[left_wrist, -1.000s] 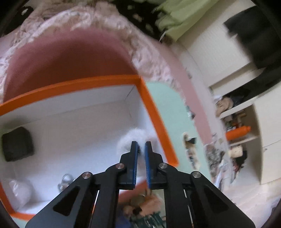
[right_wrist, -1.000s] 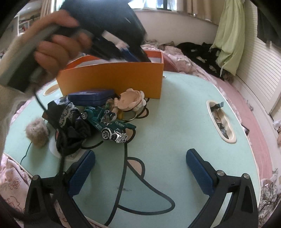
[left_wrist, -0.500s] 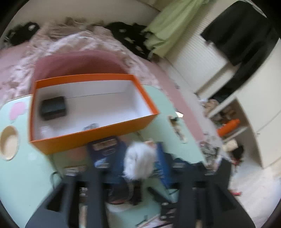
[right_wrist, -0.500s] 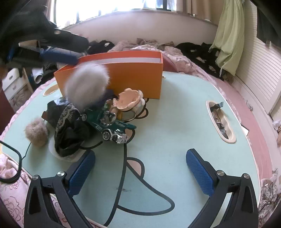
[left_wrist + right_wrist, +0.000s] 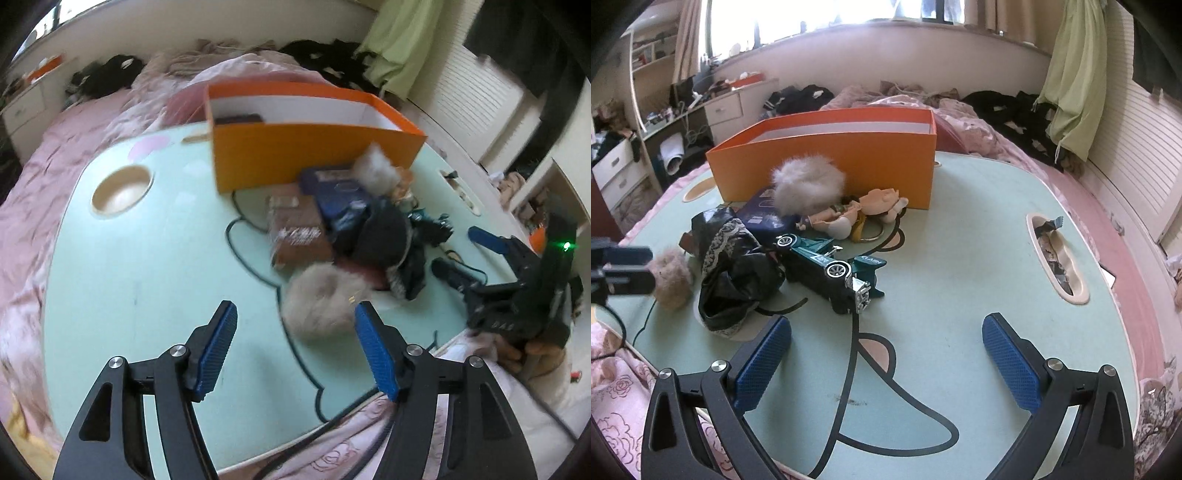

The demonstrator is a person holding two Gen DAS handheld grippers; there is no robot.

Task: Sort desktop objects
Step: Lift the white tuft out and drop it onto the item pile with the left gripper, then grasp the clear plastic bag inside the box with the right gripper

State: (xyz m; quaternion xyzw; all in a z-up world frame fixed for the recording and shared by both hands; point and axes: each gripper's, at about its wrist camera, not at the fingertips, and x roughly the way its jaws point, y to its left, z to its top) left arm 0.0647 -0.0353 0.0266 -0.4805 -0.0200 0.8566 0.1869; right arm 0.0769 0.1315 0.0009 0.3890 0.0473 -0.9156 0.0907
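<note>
The sorting is barely begun, as I judge it; the orange box [image 5: 314, 158] at the far side of the green table [image 5: 147, 277] shows only one dark item [image 5: 238, 119] inside; the white pompom [image 5: 809, 184] lies outside it, on the heap against its front wall. My left gripper [image 5: 295, 325] has just been opening, nothing between its pads, and points at the beige pompom [image 5: 321, 299] just ahead. My right gripper [image 5: 886, 354] is wide and empty; the toy car [image 5: 831, 266], doll [image 5: 857, 214], blue case [image 5: 336, 192], brown packet [image 5: 299, 232] and black cloth [image 5: 735, 266] all remain to be sorted.
</note>
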